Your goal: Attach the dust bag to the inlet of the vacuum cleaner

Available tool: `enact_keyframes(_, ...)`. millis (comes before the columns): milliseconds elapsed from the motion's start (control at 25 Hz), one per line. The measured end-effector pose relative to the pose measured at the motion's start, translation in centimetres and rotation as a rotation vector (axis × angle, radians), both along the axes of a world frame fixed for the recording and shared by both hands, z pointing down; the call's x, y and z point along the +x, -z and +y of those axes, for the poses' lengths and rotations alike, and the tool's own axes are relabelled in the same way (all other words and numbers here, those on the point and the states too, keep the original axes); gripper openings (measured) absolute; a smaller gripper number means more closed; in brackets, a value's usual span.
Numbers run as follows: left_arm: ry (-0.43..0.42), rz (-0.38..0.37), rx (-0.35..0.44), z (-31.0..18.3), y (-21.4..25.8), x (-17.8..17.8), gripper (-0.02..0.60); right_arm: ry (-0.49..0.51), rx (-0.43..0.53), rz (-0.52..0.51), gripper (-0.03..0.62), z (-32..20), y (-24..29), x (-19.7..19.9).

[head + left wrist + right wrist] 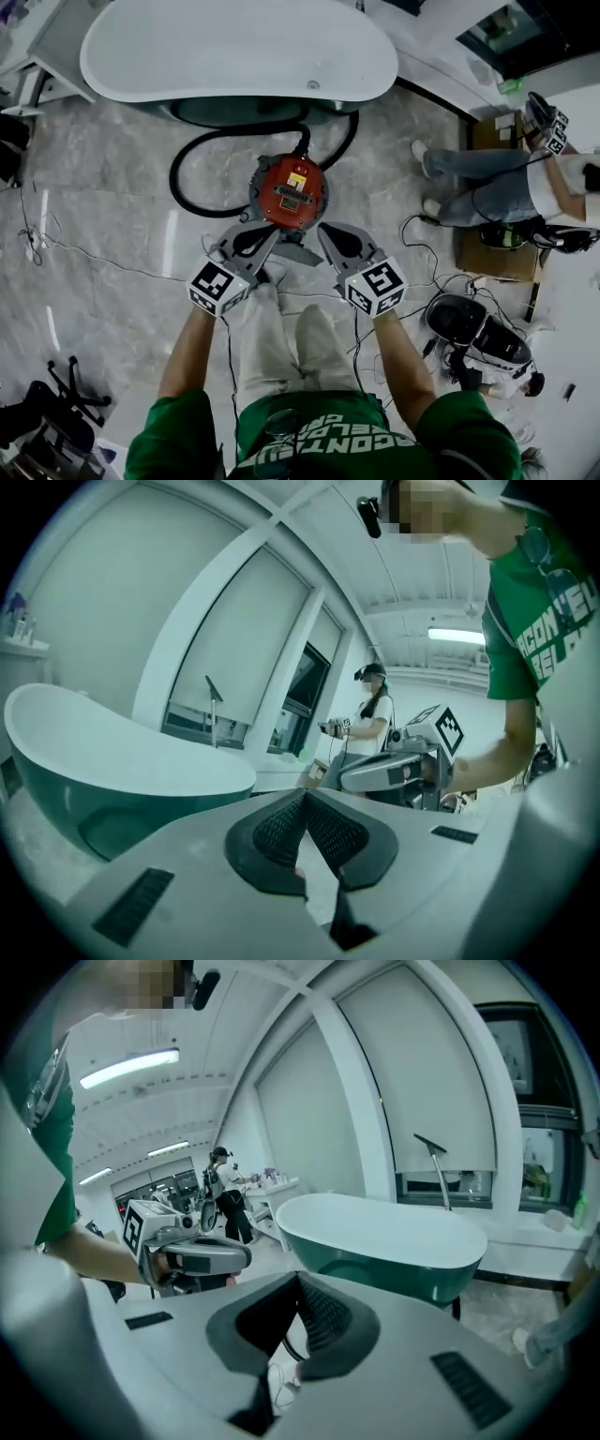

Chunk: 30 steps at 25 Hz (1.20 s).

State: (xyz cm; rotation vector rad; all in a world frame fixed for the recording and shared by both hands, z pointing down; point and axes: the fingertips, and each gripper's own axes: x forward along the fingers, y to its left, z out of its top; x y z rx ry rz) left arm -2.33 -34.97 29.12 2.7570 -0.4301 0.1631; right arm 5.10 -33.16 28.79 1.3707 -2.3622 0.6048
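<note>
The vacuum cleaner point(289, 190), a round canister with a red top and a black hose point(192, 155), stands on the marble floor just in front of the tub. I see no dust bag in any view. My left gripper point(266, 231) and right gripper point(324, 229) hover side by side above the canister's near edge. Both are shut with nothing between their pads. In the left gripper view the jaws point(302, 797) meet at their tips, with the right gripper point(403, 766) beyond them. The right gripper view shows its jaws point(300, 1281) closed, and the left gripper point(192, 1255) to the side.
A white and green bathtub point(234, 56) point(112, 752) point(384, 1232) stands behind the vacuum. A seated person point(487, 183) is at the right, with another canister point(473, 328) and cables nearby. A black chair base point(56, 403) is at lower left. Another person point(373, 714) stands farther off.
</note>
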Motion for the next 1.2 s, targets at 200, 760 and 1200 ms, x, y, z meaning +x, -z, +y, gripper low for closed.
enact_keyframes(200,0.052,0.027,-0.039,-0.4,8.5,-2.2,0.003,-0.013,0.015,-0.003,0.008,-0.9,9.2,-1.9)
enact_keyframes(760,0.229,0.056,-0.037,0.7,20.8,-2.7,0.005,0.031,0.105,0.029,0.008,1.1,21.7,-2.2)
enact_keyframes(1200,0.492,0.046,0.007,0.7,25.0,1.3,0.003,0.144,0.185,-0.061,0.008,-0.6,26.7,5.7)
